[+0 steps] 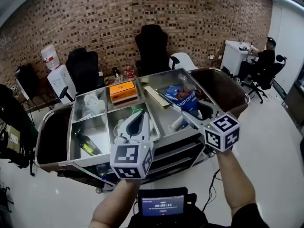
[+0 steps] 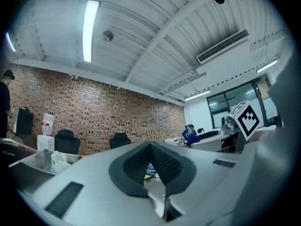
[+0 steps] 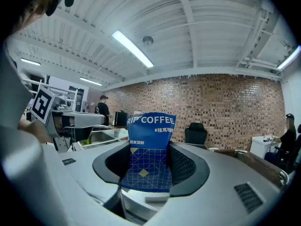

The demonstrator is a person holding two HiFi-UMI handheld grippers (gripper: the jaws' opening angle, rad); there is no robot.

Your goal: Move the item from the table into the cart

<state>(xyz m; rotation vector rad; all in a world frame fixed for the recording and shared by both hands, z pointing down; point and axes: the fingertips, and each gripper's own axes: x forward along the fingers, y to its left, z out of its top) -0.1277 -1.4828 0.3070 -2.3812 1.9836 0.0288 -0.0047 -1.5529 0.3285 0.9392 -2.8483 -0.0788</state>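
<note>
Coffee packet (image 3: 149,147), blue, stands upright between the jaws of the right gripper (image 3: 150,169). They clamp its lower part, leaving the printed top free. In the head view it sits right of centre, above the right-hand compartment of the steel cart (image 1: 72,127), a position that looks suited to lowering it in. The left gripper (image 2: 150,145), low in the centre of that view, is clenched on nothing, probably because one gripper is enough for the packet.
</note>
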